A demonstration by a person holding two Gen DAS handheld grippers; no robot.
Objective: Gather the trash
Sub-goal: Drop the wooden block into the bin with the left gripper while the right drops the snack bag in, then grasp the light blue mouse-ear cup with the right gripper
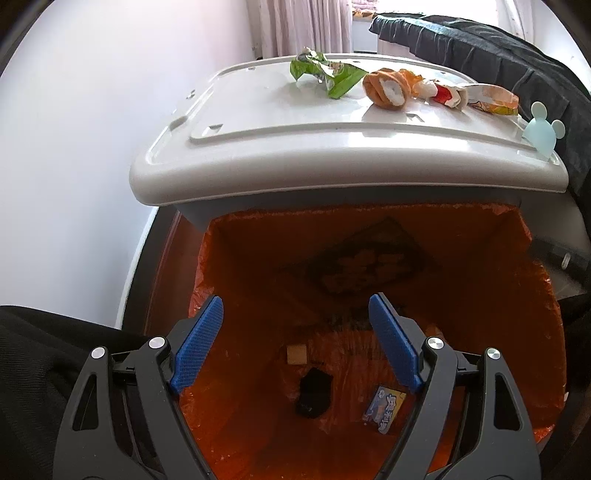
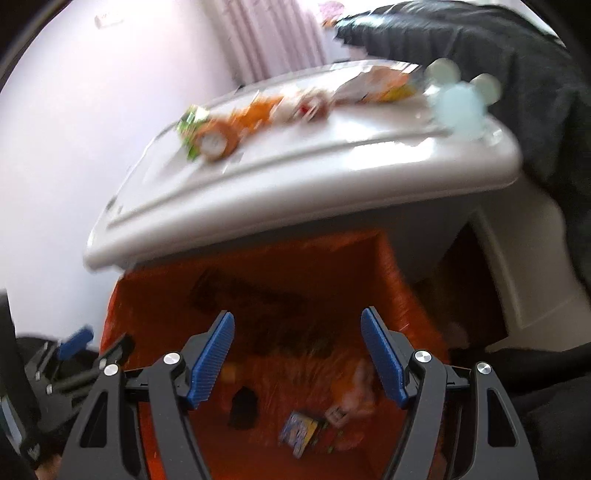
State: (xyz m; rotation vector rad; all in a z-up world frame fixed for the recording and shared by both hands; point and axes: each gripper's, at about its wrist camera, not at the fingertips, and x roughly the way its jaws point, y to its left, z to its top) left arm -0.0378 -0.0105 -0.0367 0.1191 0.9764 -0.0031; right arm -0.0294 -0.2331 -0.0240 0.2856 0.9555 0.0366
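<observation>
A bin lined with an orange bag [image 1: 480,295] stands below a white plastic lid [image 1: 332,155]. Inside lie a blue wrapper [image 1: 384,408], a black scrap [image 1: 314,393] and a small beige piece [image 1: 296,354]. On the lid lie a green wrapper [image 1: 325,72], an orange roll [image 1: 384,90], a red-white scrap [image 1: 448,95] and an orange-yellow wrapper [image 1: 493,99]. My left gripper [image 1: 297,321] is open and empty over the bin mouth. My right gripper [image 2: 297,332] is open and empty over the bag [image 2: 155,302]; its view is blurred. The blue wrapper [image 2: 299,432] also shows there.
A pale blue mouse-shaped hook [image 1: 543,127] sits at the lid's right corner. Dark cloth [image 1: 517,59] hangs behind and to the right. A white wall [image 1: 74,166] is at the left, curtains [image 1: 306,26] at the back. The left gripper shows at the right wrist view's left edge [image 2: 74,343].
</observation>
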